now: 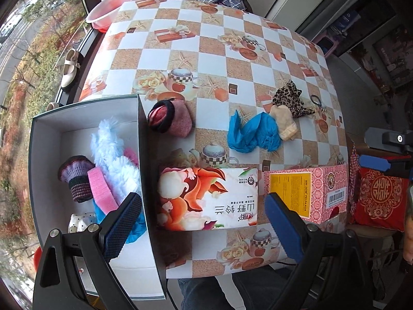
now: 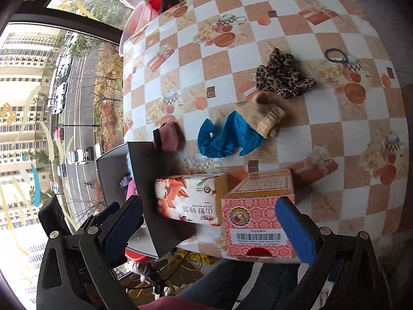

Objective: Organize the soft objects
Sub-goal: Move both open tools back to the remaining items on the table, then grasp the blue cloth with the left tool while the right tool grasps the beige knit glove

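Note:
A dark open box [image 1: 45, 155] at the table's left holds a fluffy pale-blue piece [image 1: 113, 152], a pink strip [image 1: 102, 191] and a purple knit item [image 1: 76, 178]. Beside its wall lies a pink sock with a black cuff [image 1: 171, 120] [image 2: 167, 137]. A blue cloth [image 1: 251, 133] [image 2: 227, 137], a cream sock [image 1: 285, 121] [image 2: 265, 118], a leopard-print fabric [image 1: 291, 98] [image 2: 282, 76] and a dark hair tie [image 2: 335, 54] lie further right. My left gripper [image 1: 204, 222] is open above the near table edge, holding nothing. My right gripper [image 2: 209, 230] is open and holds nothing too.
A floral tissue pack [image 1: 209, 199] [image 2: 191, 197] and a pink carton [image 1: 307, 191] [image 2: 258, 219] sit at the near edge. A translucent basin [image 1: 116, 2] stands past the far-left corner. A red cushion [image 1: 379, 196] is to the right. A person's legs [image 1: 214, 292] are below.

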Demonstrator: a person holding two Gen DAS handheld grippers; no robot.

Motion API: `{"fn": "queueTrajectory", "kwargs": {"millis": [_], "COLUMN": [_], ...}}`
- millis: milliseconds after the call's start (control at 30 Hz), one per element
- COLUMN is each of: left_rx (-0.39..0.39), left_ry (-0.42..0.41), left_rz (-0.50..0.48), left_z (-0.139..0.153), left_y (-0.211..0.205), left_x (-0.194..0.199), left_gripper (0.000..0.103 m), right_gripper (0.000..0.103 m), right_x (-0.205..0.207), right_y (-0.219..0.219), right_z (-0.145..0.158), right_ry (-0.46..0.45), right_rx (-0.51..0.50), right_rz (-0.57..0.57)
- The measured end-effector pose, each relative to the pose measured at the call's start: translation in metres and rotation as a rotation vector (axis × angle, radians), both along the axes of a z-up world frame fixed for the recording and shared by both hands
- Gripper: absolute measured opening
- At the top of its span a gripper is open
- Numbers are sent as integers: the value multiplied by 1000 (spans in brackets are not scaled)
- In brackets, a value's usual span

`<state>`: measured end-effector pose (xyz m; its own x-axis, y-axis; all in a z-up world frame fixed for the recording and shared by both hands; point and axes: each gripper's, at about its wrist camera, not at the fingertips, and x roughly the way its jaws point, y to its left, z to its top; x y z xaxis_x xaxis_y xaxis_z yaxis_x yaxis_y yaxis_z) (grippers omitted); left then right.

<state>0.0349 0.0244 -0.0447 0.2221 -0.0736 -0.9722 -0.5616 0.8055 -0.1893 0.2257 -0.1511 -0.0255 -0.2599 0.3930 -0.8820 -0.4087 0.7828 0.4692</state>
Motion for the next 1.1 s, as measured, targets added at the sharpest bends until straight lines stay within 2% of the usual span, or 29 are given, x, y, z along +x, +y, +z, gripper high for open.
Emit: {"fn": "queueTrajectory", "kwargs": {"millis": [333, 567, 767, 1000, 1100], "left_rx": [-20, -41, -14, 2, 9], "left_ry": [71, 141, 242, 324, 349], "left_rz": [-101, -175, -215, -167, -151], "left_z": [-26, -67, -105, -130, -138], "left_y": [-12, -25, -31, -16, -11], "left_x": [62, 122, 152, 152, 153], "left_gripper": [97, 97, 97, 97, 97], "right_gripper": [103, 103, 103, 103, 103], "right_x": [34, 57, 83, 103, 102], "right_y": [-54, -64, -24, 45, 63], "right_z": [-27, -51, -81, -141, -169], "right_ry": [14, 15, 7, 61, 72], "right_rx": [-51, -100, -133, -175, -246], "right_rz": [-107, -103, -7, 128, 203]}}
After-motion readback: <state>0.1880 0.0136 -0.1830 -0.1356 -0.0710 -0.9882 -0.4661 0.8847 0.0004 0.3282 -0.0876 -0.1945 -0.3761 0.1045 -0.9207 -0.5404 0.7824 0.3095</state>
